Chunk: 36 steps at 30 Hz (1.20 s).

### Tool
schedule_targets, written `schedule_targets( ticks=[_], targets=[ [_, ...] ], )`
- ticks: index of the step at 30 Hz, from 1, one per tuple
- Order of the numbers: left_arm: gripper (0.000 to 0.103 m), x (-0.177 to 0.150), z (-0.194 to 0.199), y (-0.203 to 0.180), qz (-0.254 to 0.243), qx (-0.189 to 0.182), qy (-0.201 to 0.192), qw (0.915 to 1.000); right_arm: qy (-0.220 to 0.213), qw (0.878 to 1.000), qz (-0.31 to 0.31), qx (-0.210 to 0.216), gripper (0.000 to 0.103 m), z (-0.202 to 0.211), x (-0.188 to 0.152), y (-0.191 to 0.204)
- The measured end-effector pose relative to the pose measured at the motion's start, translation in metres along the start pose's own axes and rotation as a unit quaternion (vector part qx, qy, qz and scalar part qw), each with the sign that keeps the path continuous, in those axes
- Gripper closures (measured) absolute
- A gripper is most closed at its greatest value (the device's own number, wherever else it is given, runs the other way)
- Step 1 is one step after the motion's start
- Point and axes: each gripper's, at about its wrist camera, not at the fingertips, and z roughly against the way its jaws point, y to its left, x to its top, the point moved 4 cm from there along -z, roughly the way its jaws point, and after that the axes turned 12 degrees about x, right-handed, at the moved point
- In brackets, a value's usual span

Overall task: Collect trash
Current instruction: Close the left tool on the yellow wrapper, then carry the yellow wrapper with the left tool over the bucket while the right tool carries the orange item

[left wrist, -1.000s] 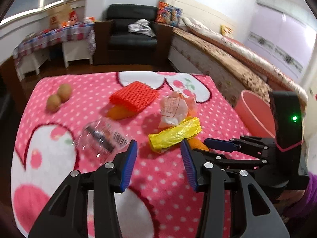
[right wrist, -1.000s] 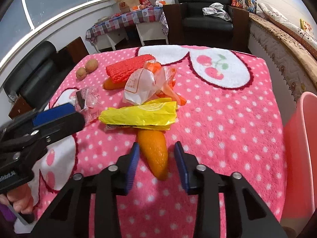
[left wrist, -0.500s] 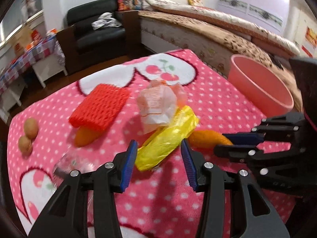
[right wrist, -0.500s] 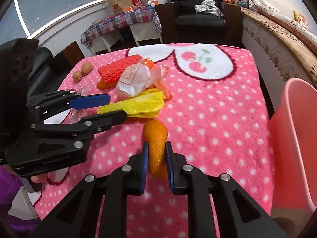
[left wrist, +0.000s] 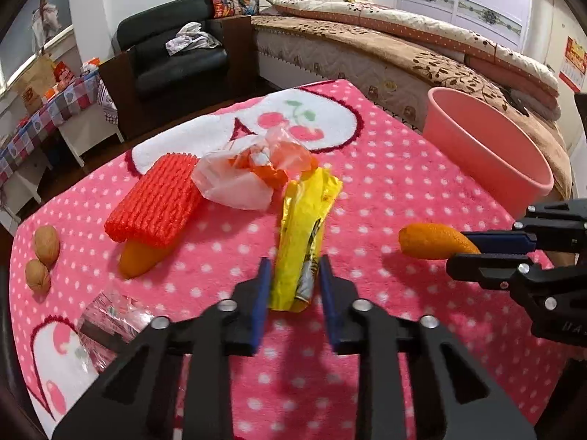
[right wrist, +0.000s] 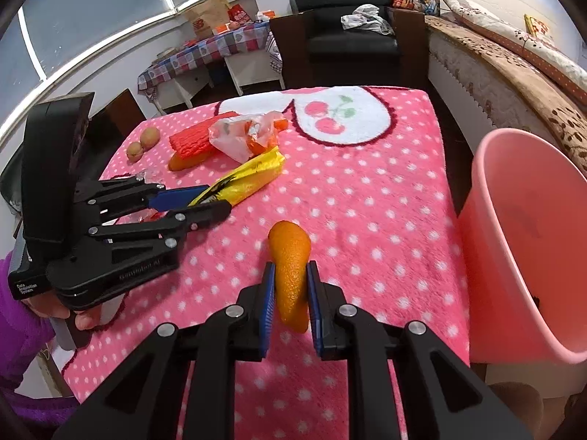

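Note:
A yellow wrapper [left wrist: 306, 212] lies on the pink dotted blanket [left wrist: 385, 190]. Its near end sits between the jaws of my left gripper [left wrist: 294, 262], which are closing on it; a thin gap still shows at the right pad. My right gripper [right wrist: 290, 266] is shut on an orange peel [right wrist: 290, 253] and holds it just above the blanket, left of the pink bin [right wrist: 513, 227]. The left wrist view shows the peel [left wrist: 429, 245] and the right gripper [left wrist: 458, 253] at the right. In the right wrist view, the left gripper [right wrist: 216, 198] and the wrapper [right wrist: 253, 176] are at the left.
Further back lie a red foam net [left wrist: 157, 201] over another orange peel [left wrist: 137, 262], a crumpled plastic bag [left wrist: 245, 176], two walnuts [left wrist: 46, 245] and a clear wrapper [left wrist: 113, 315] at the near left. A person's hand [right wrist: 84, 321] in a purple sleeve holds the left gripper.
My left gripper came over the yellow wrapper's end and its jaws narrowed around it. My right gripper shut on the orange peel, raised it and carried it toward the bin.

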Motion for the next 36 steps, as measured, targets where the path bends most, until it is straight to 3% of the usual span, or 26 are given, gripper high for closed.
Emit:
schedule_targets(
  ticks=[5, 16, 36],
  targets=[
    [0.088, -0.001, 0.010, -0.001, 0.034, 0.001, -0.004, 0.9994, -0.006, 1.000, -0.002, -0.001, 0.087, 0.005, -0.003, 0.001],
    [0.089, 0.012, 0.065, -0.015, 0.123, -0.002, -0.044, 0.9914, -0.043, 0.999, 0.001, -0.006, 0.087, 0.033, -0.007, -0.001],
    [0.089, 0.025, 0.101, -0.036, 0.171, 0.055, -0.065, 0.9816, -0.111, 0.994, -0.003, -0.022, 0.087, 0.084, -0.002, -0.008]
  ],
)
